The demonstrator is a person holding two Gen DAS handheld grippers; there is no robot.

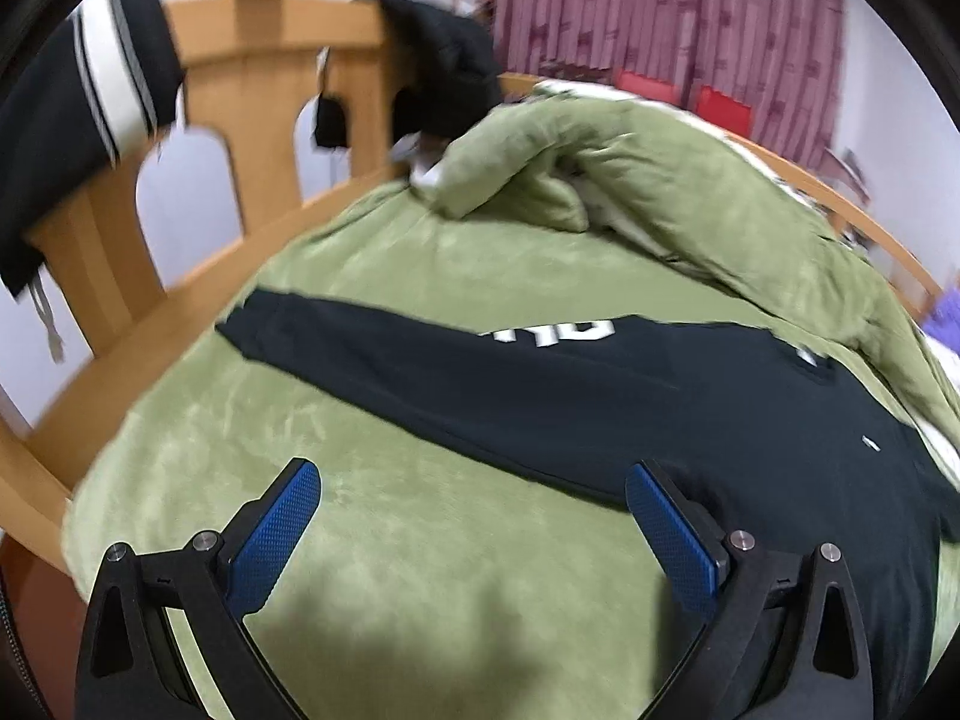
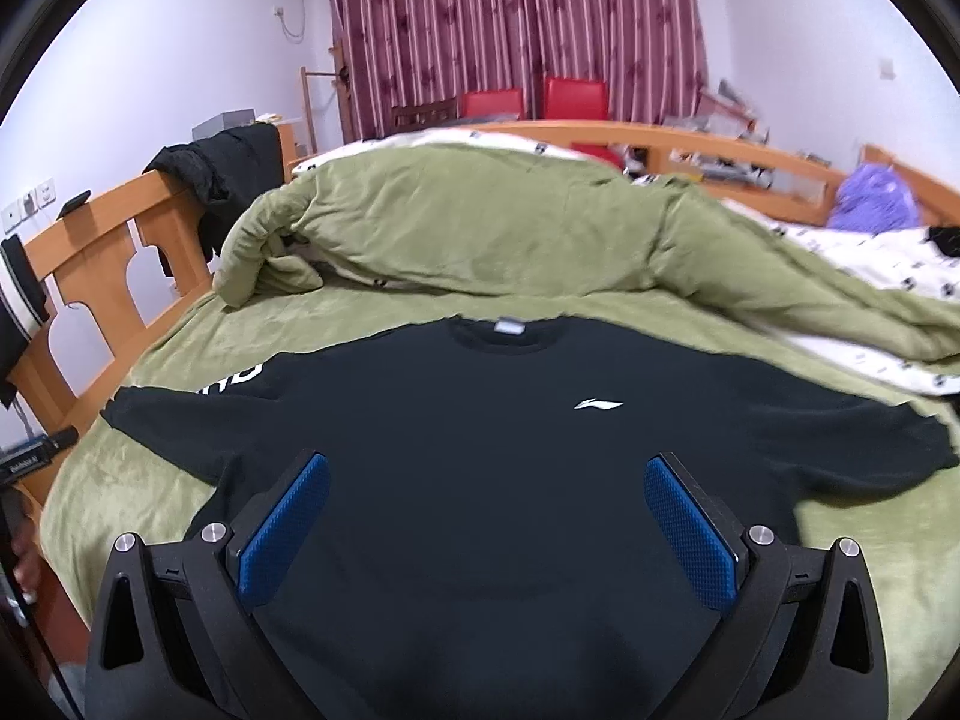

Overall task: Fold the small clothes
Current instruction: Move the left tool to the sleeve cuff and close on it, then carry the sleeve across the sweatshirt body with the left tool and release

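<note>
Black knit sweatshirt (image 2: 480, 450), white logo: flat on my plush green bedspread (image 1: 420, 570). My left gripper (image 1: 474, 492) and right gripper (image 2: 486, 480): blue-padded jaws wide, empty. Wooden headboard (image 1: 252, 78); striped curtain (image 2: 510, 18).

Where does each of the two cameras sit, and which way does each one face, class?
Left wrist view: sits on the left claw, open above the green plush blanket, facing the black long-sleeved sweatshirt's sleeve and the orange wooden bed frame.
Right wrist view: sits on the right claw, open over the sweatshirt's chest, facing the bunched green quilt and maroon striped curtains.
Shared: sweatshirt, blanket, bed frame, curtains; each shows only its own claw's blue-padded fingers.
</note>
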